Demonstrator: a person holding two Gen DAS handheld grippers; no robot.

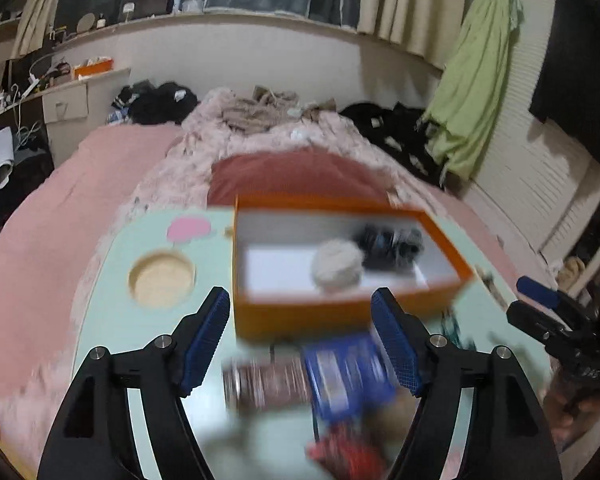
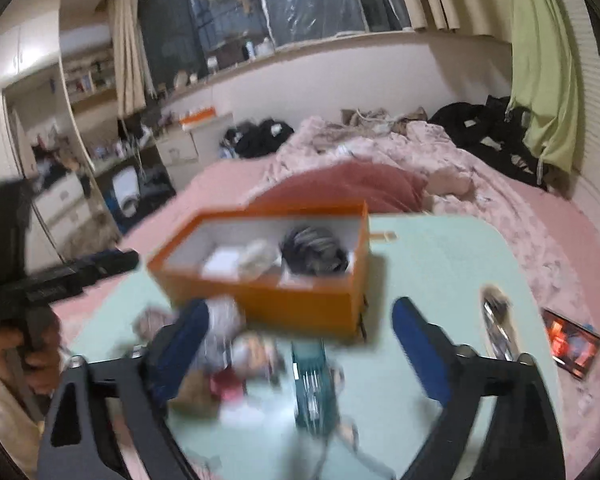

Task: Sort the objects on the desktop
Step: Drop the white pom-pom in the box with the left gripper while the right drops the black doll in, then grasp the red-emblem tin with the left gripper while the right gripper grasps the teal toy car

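Right under your left gripper (image 1: 300,336), jaws wide and empty, lie a brown tube (image 1: 268,384) and blue box (image 1: 346,376), near the tray's (image 1: 100,320) front edge. Pick one, squeeze, drop it into the orange box (image 1: 340,312). Your right gripper (image 2: 300,340) is wide too.

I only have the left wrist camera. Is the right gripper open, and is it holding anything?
Observer: The right gripper is open and holds nothing.
Operator: What lies under it?
Observer: A blurred teal box lies on the mint table, in line with the gap between the fingers.
Operator: Anything off the table on that side?
Observer: A dark card with red print lies on the pink bedspread, beside the table's right edge.
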